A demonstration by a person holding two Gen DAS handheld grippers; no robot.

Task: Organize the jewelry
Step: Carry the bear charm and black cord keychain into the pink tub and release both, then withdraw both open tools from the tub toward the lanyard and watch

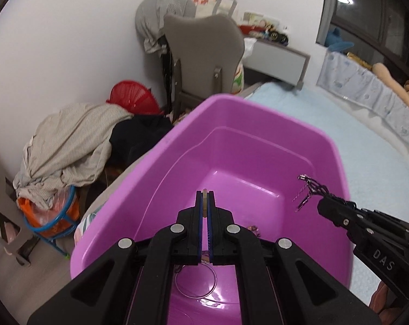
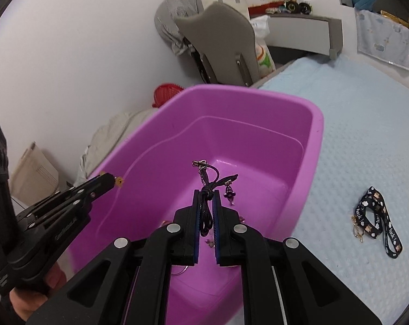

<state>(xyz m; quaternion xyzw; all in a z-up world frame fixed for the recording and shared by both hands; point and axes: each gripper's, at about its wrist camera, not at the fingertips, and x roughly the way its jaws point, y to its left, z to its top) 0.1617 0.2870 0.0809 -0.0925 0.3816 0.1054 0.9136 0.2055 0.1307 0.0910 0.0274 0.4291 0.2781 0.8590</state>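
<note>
A black cord charm with a silver chain and clasp (image 2: pixel 207 181) hangs over the glossy purple plastic tub (image 2: pixel 317 124) on the pale blue bed cover. A thin wire ring (image 1: pixel 195 281) lies on the tub floor. A black printed lanyard (image 2: pixel 377 220) lies beside the tub.

Purple tub (image 1: pixel 161 162) right under both grippers, top open, lots of room inside. Tub walls all around. Thin ring (image 1: pixel 195 280) and small charms (image 2: pixel 210 241) on tub floor below. Blue blanket (image 2: pixel 353 140) right of right gripper (image 2: pixel 207 197) mostly bare, only black strap (image 2: pixel 377 222) there. Chair (image 1: pixel 201 54) and clothes pile (image 1: pixel 69 140) beyond tub, well apart.
</note>
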